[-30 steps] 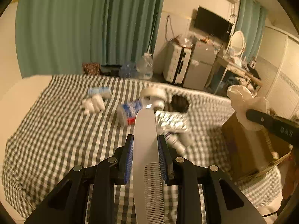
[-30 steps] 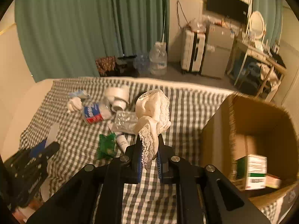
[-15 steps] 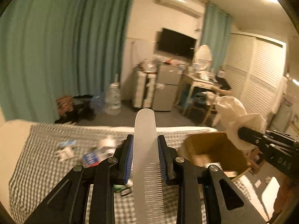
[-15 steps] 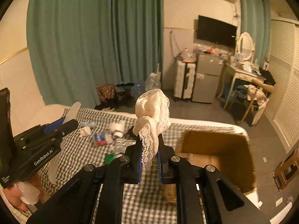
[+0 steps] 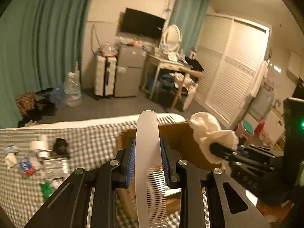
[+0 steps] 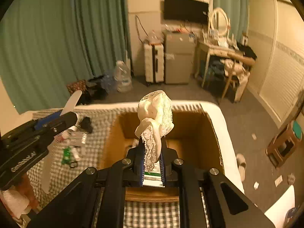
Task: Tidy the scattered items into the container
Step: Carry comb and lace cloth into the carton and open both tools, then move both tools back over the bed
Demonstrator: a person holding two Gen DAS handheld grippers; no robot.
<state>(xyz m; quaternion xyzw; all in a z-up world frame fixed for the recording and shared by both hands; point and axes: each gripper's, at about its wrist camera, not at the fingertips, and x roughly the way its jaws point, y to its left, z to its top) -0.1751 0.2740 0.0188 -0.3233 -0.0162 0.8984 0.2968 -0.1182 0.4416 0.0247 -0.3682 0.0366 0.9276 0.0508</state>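
Left wrist view: my left gripper [image 5: 147,163] is clamped narrow on a pale comb [image 5: 150,163], its blue pads pressing the comb's flat sides, rounded handle end pointing away and the teeth toward the camera; behind the comb sits the cardboard box [image 5: 176,133] on the checked bedspread [image 5: 91,138]; to the right of the box's near corner I see my right gripper [image 5: 218,148] from the side, nipped on a cream lace cloth [image 5: 209,131]; well to the left of the box lie the scattered items [image 5: 38,159], among them a tape roll, a foil packet and a green wrapper, somewhat blurred.

Right wrist view: my right gripper [image 6: 151,163] is almost fully closed on the lace cloth [image 6: 155,117], which bunches up above the pads and hangs over the open box [image 6: 212,133]; inside the box, seen between the fingers, is a green-and-white carton [image 6: 152,174]; left of the box my left gripper [image 6: 62,117] shows from the side with the comb [image 6: 73,100] sticking out past its tips; the scattered items [image 6: 74,142] lie on the bedspread [image 6: 91,157] between that gripper and the box's left wall.
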